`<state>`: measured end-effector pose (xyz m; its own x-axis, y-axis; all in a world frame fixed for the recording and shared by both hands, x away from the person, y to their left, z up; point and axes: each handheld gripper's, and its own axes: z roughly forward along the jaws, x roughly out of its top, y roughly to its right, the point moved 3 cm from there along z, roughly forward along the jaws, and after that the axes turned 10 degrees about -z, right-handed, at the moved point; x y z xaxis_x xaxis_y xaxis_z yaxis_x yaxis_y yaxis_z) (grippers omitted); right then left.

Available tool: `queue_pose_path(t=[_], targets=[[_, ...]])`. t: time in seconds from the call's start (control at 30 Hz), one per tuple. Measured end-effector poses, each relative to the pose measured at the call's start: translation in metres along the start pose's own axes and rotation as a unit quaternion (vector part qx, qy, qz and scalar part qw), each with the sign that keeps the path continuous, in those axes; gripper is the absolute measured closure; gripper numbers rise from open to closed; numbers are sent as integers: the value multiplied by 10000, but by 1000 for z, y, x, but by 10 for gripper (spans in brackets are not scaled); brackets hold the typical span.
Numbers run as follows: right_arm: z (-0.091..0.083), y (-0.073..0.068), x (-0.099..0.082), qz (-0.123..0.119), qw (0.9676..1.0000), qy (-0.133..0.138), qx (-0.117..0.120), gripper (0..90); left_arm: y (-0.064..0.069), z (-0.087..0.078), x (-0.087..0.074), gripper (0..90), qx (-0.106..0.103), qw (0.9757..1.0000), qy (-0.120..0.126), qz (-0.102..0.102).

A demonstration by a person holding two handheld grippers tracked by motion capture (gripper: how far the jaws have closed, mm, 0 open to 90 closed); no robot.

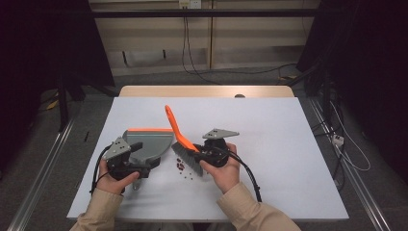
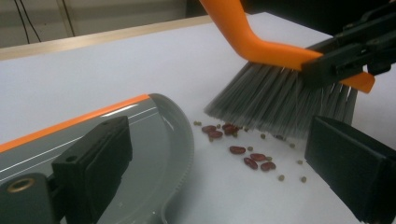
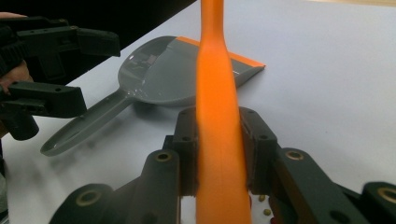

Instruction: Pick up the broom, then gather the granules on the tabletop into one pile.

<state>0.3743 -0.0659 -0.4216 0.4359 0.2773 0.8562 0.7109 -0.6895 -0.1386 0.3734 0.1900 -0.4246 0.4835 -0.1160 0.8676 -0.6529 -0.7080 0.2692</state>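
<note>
A brush with an orange handle [image 1: 172, 121] and grey bristles [image 1: 186, 159] stands tilted on the white table [image 1: 269, 144]. My right gripper [image 1: 199, 153] is shut on the handle [image 3: 215, 70] just above the bristles [image 2: 280, 102]. Several red beans [image 1: 181, 166] and small seeds lie at the bristle tips [image 2: 243, 150]. To their left, a grey dustpan [image 1: 151, 142] with an orange lip lies flat, its stem [image 3: 84, 126] resting on the table. My left gripper [image 1: 140, 159] hovers open over the pan's rear, jaws wide apart [image 2: 219, 163], gripping nothing.
The white sheet runs wide to the right and far side, ending at a wooden strip [image 1: 207, 91]. Metal rails flank the table on the floor, and cables [image 1: 346, 149] trail along the right. Dark curtains hang on both sides.
</note>
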Motion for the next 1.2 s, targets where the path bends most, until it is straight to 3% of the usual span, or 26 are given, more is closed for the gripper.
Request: queue_pose_path(t=[0.27,0.4,0.47,0.63,0.9,1.2], targets=[[7,-19,-5,86,9997,-102,210,711,-2,-3,-1,75,39,10000,16,-17],[12,-26,-12,253,9987,-188,405,711,0,-3,0,75,36,10000,34,-2],[16,-28,-16,247,9986,-306,356,711,0,-3,0,75,34,10000,22,18],[19,-17,-17,387,9981,-467,130,711,0,-3,0,75,51,10000,38,-10],[9,-2,-23,606,9968,-530,-28,709,0,-3,0,75,54,10000,42,-10],[-5,10,-27,612,9960,-609,-238,709,1,-2,0,75,45,10000,33,0]])
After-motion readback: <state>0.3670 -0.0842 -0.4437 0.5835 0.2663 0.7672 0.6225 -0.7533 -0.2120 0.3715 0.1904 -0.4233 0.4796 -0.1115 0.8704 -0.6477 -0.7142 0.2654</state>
